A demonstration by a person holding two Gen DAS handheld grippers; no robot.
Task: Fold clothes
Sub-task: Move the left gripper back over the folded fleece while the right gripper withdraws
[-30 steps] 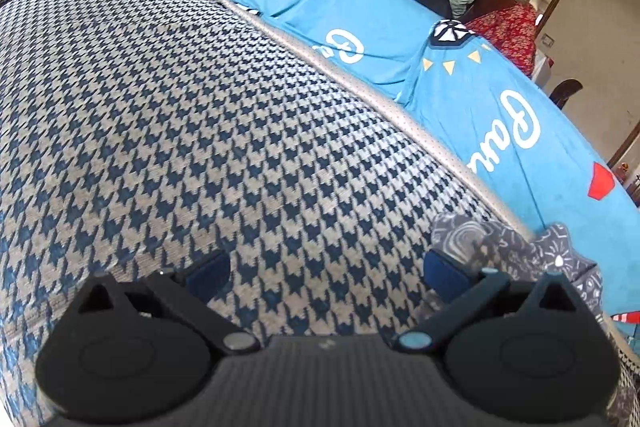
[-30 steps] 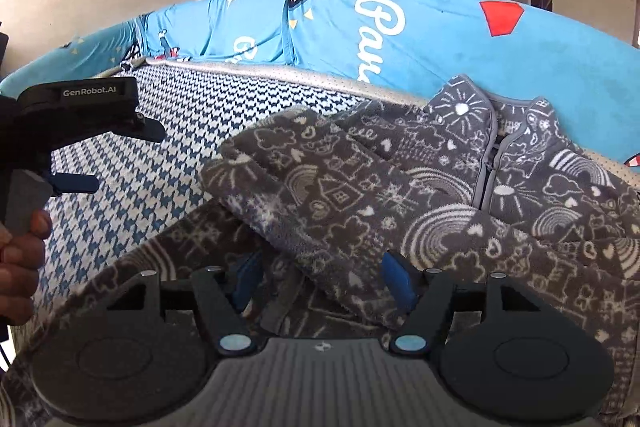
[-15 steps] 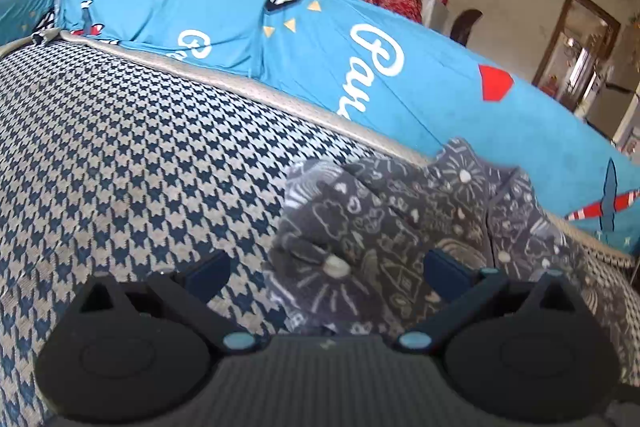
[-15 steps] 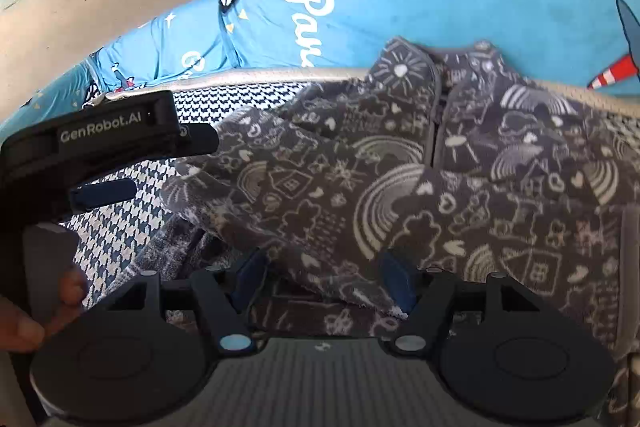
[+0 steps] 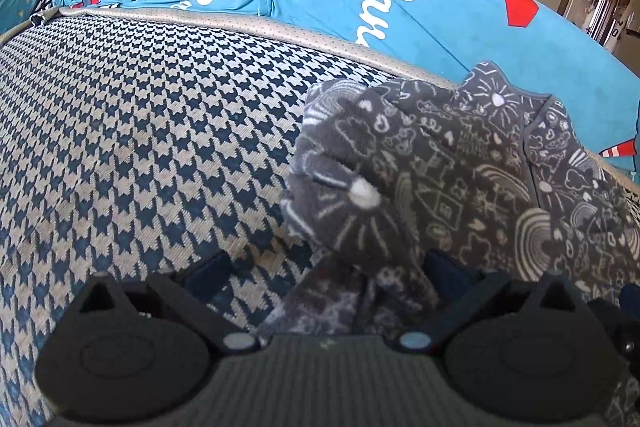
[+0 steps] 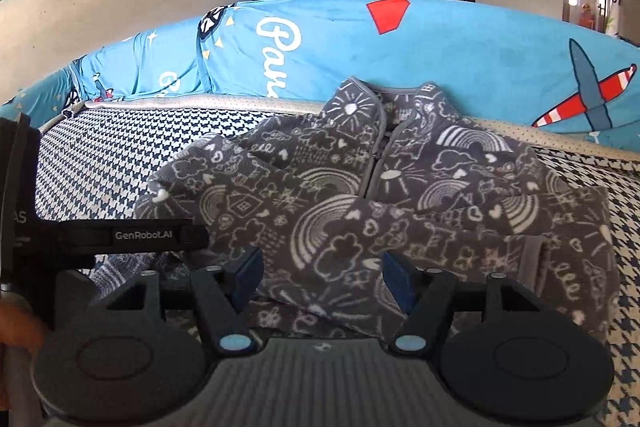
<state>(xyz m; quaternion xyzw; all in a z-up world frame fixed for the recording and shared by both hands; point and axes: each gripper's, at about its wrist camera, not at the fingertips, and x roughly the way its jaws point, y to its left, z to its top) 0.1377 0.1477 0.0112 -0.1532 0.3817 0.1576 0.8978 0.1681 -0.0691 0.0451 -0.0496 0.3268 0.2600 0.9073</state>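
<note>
Left wrist view: the open left gripper (image 5: 324,273) has swung over to the grey doodle-print fleece jacket's (image 5: 460,179) sleeve, ready to grab; the right gripper (image 6: 322,277) gapes open too.

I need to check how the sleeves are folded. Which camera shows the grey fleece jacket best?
The right wrist view: the grey fleece jacket shows whole, collar, zip and both folded sleeves. The left wrist view shows only its bunched sleeve end and collar, crowding the frame.

My right tool (image 6: 322,277) stands open over the grey doodle-print fleece jacket (image 6: 400,195) on the houndstooth mattress (image 6: 120,147); my left tool (image 6: 120,235) sits beside its sleeve.
</note>
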